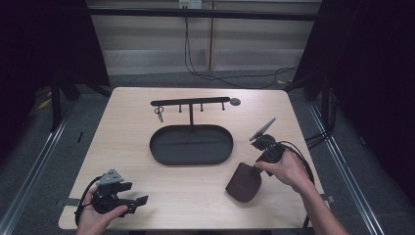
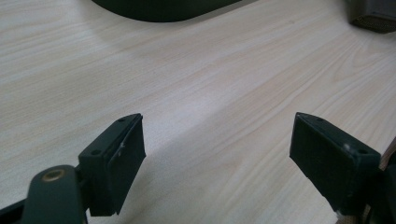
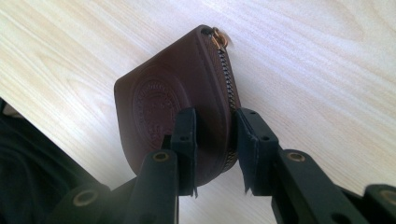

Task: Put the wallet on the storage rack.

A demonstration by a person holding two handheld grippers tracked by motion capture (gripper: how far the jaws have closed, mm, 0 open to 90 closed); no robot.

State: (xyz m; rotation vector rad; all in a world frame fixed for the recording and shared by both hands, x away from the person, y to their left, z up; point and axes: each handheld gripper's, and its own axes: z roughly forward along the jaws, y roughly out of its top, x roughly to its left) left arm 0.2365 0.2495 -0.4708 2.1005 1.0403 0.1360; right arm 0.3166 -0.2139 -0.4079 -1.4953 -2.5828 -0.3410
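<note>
Your right tongs clench the small brown leather zip pouch at the surface's near right; the black oval tray lies far-left of it. Your left tongs rest released, near left.

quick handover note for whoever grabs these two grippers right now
Right gripper: shut on the brown zip pouch, held at the table's near right, its bottom edge at the tabletop.
Left gripper: open, holding nothing, above bare wood at the near left.
Black oval tray with its hook rack sits mid-table; keys hang on it.
Done: pouch gripped.
Left: likely place it in the tray.
</note>
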